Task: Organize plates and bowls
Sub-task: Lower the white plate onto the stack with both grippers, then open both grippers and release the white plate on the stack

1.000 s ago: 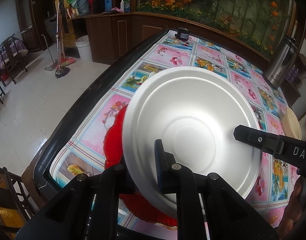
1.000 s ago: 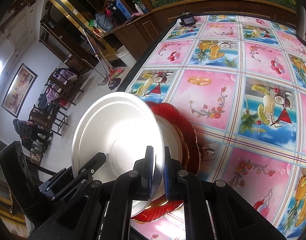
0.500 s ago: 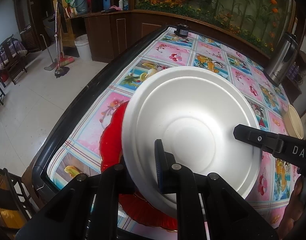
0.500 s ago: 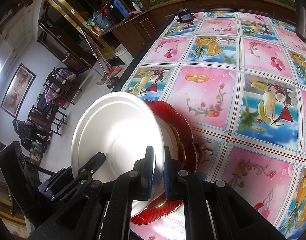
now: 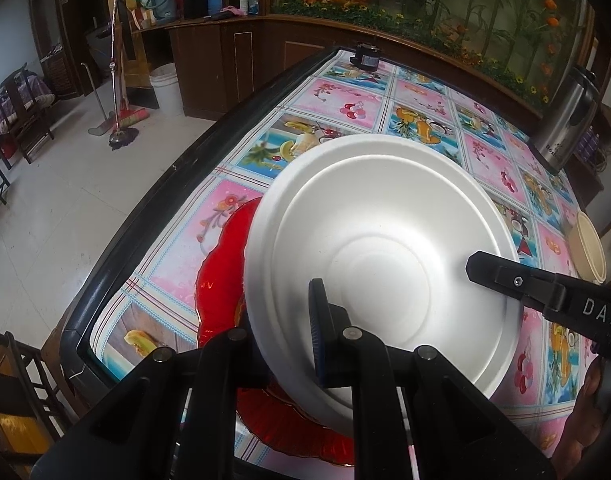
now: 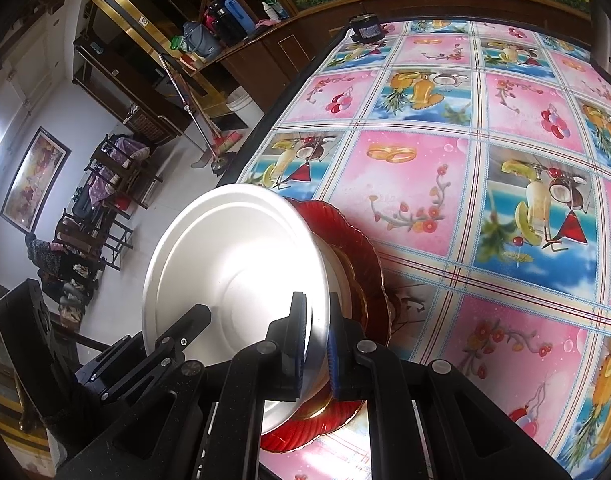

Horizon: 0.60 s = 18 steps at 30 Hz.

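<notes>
From the left wrist, the left tool [image 5: 301, 344] is clamped on the near rim of the white foam bowl [image 5: 381, 256], tilted above the red plate [image 5: 221, 276] by the table's [image 5: 345, 96] left edge; stacking looks unfinished. From the right wrist, the right tool [image 6: 316, 344] pinches the opposite rim; dishes beneath are mostly hidden.

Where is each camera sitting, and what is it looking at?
Left wrist: rides the left gripper, looking down at the white bowl it pinches; the right gripper's fingers reach in.
Right wrist: rides the right gripper, clamping the bowl's rim; the left gripper shows lower left.
Shared: bowl, red plate, fruit-print tablecloth.
</notes>
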Tool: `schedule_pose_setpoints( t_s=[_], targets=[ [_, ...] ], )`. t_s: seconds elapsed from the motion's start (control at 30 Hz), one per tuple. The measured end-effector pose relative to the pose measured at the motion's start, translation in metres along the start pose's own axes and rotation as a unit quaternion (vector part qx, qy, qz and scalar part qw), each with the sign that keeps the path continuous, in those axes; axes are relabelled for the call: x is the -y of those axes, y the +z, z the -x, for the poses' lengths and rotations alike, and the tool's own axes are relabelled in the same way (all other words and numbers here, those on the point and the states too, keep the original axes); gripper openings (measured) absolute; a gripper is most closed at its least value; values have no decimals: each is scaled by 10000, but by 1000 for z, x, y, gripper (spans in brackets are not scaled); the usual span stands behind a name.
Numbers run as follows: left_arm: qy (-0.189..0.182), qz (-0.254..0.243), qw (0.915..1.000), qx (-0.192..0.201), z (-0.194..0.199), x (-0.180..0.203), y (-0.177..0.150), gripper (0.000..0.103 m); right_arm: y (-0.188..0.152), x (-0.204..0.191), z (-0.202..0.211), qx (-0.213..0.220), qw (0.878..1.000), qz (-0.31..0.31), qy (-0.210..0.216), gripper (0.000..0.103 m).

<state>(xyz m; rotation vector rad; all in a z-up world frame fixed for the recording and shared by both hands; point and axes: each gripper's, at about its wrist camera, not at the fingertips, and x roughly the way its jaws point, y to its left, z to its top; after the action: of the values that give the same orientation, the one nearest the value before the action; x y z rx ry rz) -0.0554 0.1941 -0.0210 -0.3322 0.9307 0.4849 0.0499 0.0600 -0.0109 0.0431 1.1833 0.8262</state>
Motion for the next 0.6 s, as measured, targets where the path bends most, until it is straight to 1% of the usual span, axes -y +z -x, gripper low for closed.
schedule_pose_setpoints(
  t_s=[0.2,0.27,0.37,0.43,0.53,0.57,0.6],
  targets=[
    [-23,22,10000,-4,1,1,1,12,1,-1,0,3,10000,4,-2,10],
    [-17,40,10000,-56,0,2,2,12,2,-2,0,-2,10000,5,-1,13],
    [14,48,10000,-10,2,1,2,12,3,-2,-1,-33,10000,-10,9,13],
    [-8,96,9999,-30,4,0,3,15,2,-1,-2,-24,10000,-30,29,13],
    [33,91,10000,-6,7,0,2,22,3,-1,-2,-39,10000,-42,36,14],
    [37,101,9999,-3,8,-1,2,29,3,-1,-2,-30,10000,-35,38,15],
    [20,118,9999,7,10,-1,2,33,3,-1,-1,-21,10000,-36,32,16]
  ],
)
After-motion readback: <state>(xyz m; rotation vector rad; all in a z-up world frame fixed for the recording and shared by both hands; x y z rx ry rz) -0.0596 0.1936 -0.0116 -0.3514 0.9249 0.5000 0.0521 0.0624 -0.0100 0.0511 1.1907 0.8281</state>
